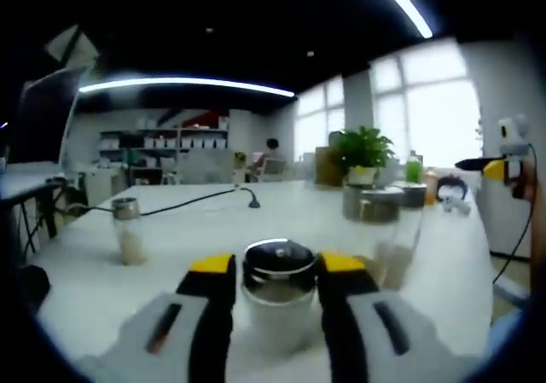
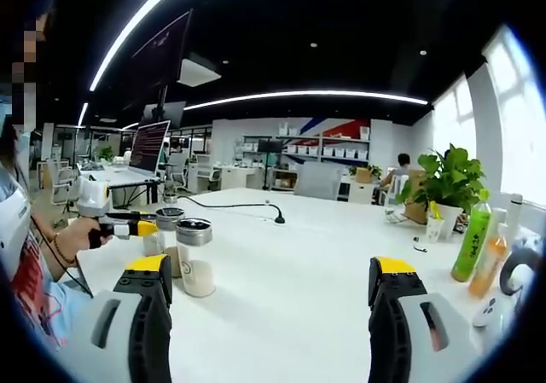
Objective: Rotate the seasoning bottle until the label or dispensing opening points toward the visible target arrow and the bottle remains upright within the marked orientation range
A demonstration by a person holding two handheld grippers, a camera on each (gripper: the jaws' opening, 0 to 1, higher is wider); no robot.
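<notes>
Across the white tabletop (image 1: 196, 229) a black cable (image 1: 192, 200) trails toward a potted plant (image 1: 363, 151) by bright windows, with shelves at the office's far wall. At the near edge, the left tongs (image 1: 276, 274) are clenched on the seasoning bottle (image 1: 278, 291), their yellow-tipped jaws pressed against both sides just under its shiny metal lid; the bottle stands upright. The right tongs (image 2: 271, 282) hang released, jaws wide apart, touching nothing, above the tabletop.
</notes>
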